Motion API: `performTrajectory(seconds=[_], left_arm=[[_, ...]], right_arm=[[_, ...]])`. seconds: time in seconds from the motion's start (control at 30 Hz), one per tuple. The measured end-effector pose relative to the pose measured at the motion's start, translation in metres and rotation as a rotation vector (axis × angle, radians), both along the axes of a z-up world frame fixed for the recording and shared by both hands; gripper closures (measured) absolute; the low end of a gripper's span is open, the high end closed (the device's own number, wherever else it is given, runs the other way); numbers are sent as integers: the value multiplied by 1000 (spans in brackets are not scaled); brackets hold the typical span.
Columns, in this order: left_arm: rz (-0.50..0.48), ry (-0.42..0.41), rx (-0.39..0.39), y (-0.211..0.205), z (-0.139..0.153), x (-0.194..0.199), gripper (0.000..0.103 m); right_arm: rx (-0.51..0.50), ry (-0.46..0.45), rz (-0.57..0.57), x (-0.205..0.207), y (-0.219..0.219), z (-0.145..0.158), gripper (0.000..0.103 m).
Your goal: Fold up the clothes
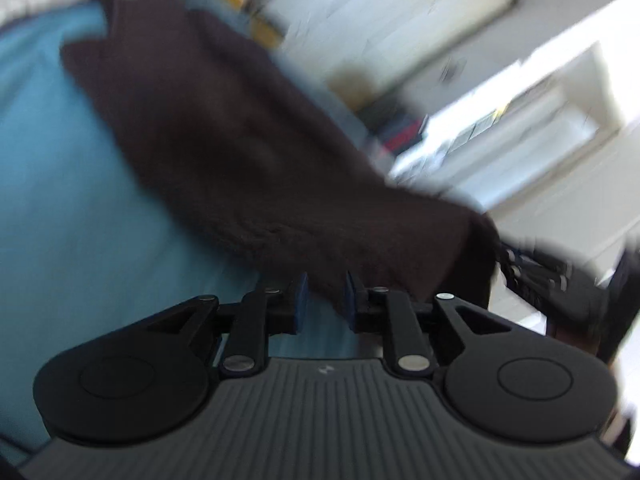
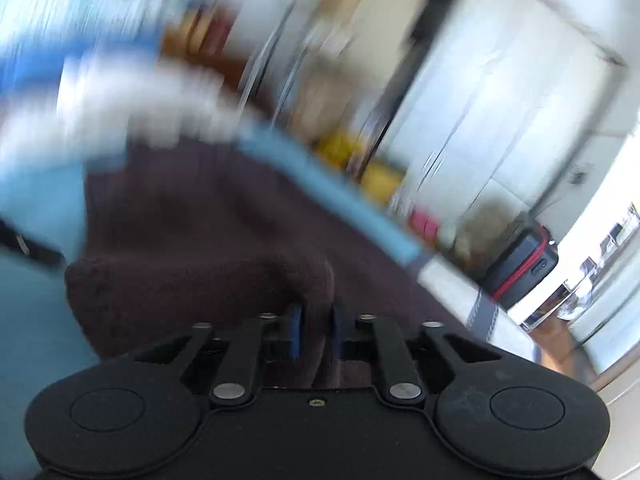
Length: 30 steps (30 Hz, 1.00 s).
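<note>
A dark brown cloth (image 1: 256, 152) is seen lying on a blue sheet (image 1: 60, 200), from the upper left to the lower right. The left gripper (image 1: 324, 300) is held a little open at the cloth's edge, which lies in the gap; no squeeze is seen. In the right wrist view, a fold of cloth (image 2: 224, 264) stands between the right gripper's (image 2: 316, 330) parted fingers; whether it is pinched cannot be told.

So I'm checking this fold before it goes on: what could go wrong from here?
The left gripper stands slightly open at the dark brown garment's corner, so that corner may drop. A fold of the garment sits between the right gripper's parted pads, so it could slip or snag. The garment lies close to the edge of the blue surface and could slide off.
</note>
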<state>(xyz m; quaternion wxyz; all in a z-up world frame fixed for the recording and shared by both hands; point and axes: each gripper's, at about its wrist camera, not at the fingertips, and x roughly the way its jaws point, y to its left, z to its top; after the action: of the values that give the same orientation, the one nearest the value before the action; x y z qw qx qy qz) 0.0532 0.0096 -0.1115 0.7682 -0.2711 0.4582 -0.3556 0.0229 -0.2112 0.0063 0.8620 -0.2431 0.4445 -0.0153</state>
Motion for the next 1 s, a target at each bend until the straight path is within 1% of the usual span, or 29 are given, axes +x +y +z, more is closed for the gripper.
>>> performTrajectory(seconds=[0.03, 0.07, 0.13, 0.17, 0.2, 0.23, 0.27, 0.3, 0.33, 0.37, 0.4, 0.43, 0.5, 0.53, 0.57, 0.6, 0.67, 0.77, 0.8, 0.83, 0.87, 0.9, 0.97, 1.0], left_arm=[[-1, 7, 14, 0, -1, 0, 85], [10, -8, 29, 2, 1, 1, 85], [71, -57, 62, 14, 9, 3, 73], [110, -78, 80, 21, 12, 5, 58], [149, -99, 98, 29, 16, 7, 48], [187, -100, 150, 33, 19, 12, 46], [197, -91, 219, 34, 20, 22, 46], [203, -81, 288, 35, 22, 33, 46], [199, -54, 349, 34, 21, 46, 46], [193, -24, 408, 33, 21, 61, 46], [183, -5, 446, 32, 20, 75, 46], [186, 15, 455, 35, 18, 91, 46], [271, 59, 416, 49, 10, 117, 45], [346, 48, 400, 57, 6, 124, 45], [424, 32, 385, 64, 3, 131, 43], [502, 17, 369, 72, -1, 138, 36], [491, 43, 318, 78, -11, 152, 32], [500, 84, 202, 89, -21, 150, 30], [503, 97, 163, 93, -25, 149, 30], [526, 116, 132, 96, -25, 145, 30], [551, 135, 101, 100, -25, 141, 30], [543, 143, 68, 102, -26, 139, 30], [428, 137, 18, 98, -30, 145, 33], [403, 135, 13, 94, -32, 145, 39]], right_arm=[[-39, 111, -34, 12, -11, -21, 46], [-84, 139, -81, 18, -23, -38, 45], [-90, 151, -162, 20, -51, -64, 45], [-23, 153, -188, 17, -64, -70, 45], [62, 133, -226, 13, -77, -65, 43], [148, 110, -264, 10, -89, -60, 41], [220, 93, -302, 7, -100, -53, 41], [280, 72, -330, 6, -110, -47, 41], [337, 51, -356, 5, -119, -41, 41], [372, 33, -384, 6, -126, -37, 41], [399, 9, -400, 6, -131, -35, 40], [434, -25, -405, 4, -136, -36, 41], [503, -91, -410, 0, -143, -35, 40], [540, -126, -390, 1, -140, -34, 40], [577, -160, -366, 2, -136, -32, 40], [614, -195, -343, 3, -132, -30, 40], [645, -212, -242, 7, -112, -30, 40], [572, -222, -52, 10, -71, -32, 40], [552, -207, 4, 11, -59, -41, 38], [543, -172, 55, 13, -48, -50, 36], [536, -136, 95, 16, -36, -55, 36], [534, -108, 126, 17, -25, -60, 36], [527, -55, 199, 18, -4, -68, 36], [510, -42, 244, 16, 3, -71, 36]])
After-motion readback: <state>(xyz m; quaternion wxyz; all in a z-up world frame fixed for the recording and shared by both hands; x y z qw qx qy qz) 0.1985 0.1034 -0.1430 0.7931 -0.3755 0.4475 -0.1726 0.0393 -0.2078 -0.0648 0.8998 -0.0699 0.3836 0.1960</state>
